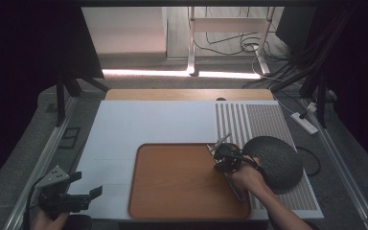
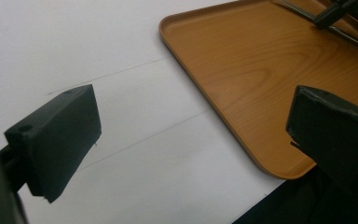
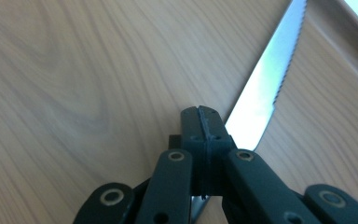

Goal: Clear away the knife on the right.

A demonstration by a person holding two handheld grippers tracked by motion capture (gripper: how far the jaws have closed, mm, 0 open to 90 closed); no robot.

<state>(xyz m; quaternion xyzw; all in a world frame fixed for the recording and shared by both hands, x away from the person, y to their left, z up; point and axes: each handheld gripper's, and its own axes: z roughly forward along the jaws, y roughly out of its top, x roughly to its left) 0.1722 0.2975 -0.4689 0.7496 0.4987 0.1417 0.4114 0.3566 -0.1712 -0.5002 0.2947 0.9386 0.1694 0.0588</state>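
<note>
A table knife (image 3: 265, 88) lies on the wooden tray (image 1: 182, 182), and it is the thing I am working with. Its blade is bright, polished metal, long and narrow, with small serrations along one edge; in my right gripper view it runs diagonally up and away from the jaws toward the tray's raised rim. In the high view the knife (image 1: 234, 184) rests along the tray's right-hand side, close to its rim.

My right gripper (image 3: 205, 123) has its two black jaws pressed flat together, with only a thin seam between them. The blade emerges from just behind their tips, but I cannot tell whether the jaws pinch any part of the knife. From above, this gripper (image 1: 219, 143) sits over the tray's upper right corner.

The tray is a rounded rectangle of warm, orange-brown wood grain with a shallow lip. It rests on a smooth white mat (image 1: 124, 129) whose right end bears fine grey stripes. Just right of the tray sits a dark, textured dome (image 1: 275, 160).

My left gripper (image 1: 92, 184) hovers near the mat's lower left corner, its blocky matte jaws wide apart with nothing between them.
</note>
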